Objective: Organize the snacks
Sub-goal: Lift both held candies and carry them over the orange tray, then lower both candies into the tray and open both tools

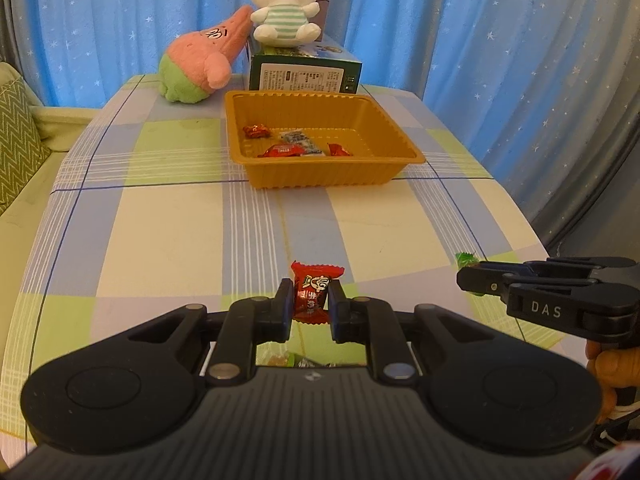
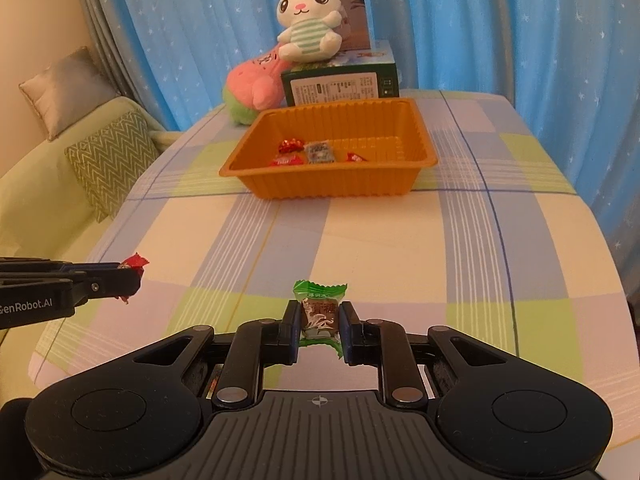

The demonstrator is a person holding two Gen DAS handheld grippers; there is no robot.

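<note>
My left gripper (image 1: 310,294) is shut on a red-wrapped candy (image 1: 314,290), held above the checked tablecloth near its front edge. My right gripper (image 2: 320,314) is shut on a green-and-brown wrapped candy (image 2: 320,312), also lifted off the cloth. Each gripper shows in the other's view: the right gripper (image 1: 466,276) with the green wrapper (image 1: 466,259) at its tip, the left gripper (image 2: 134,276) with the red wrapper (image 2: 134,262). An orange tray (image 1: 320,174) (image 2: 332,184) stands farther back on the table and holds several wrapped candies (image 1: 286,148) (image 2: 318,152).
Behind the tray sits a green box (image 1: 304,70) (image 2: 340,84) with a white plush rabbit (image 1: 284,4) (image 2: 310,28) on top and a pink-and-green plush (image 1: 200,64) (image 2: 254,88) beside it. Blue starred curtains hang behind. A sofa with cushions (image 2: 112,160) lies left of the table.
</note>
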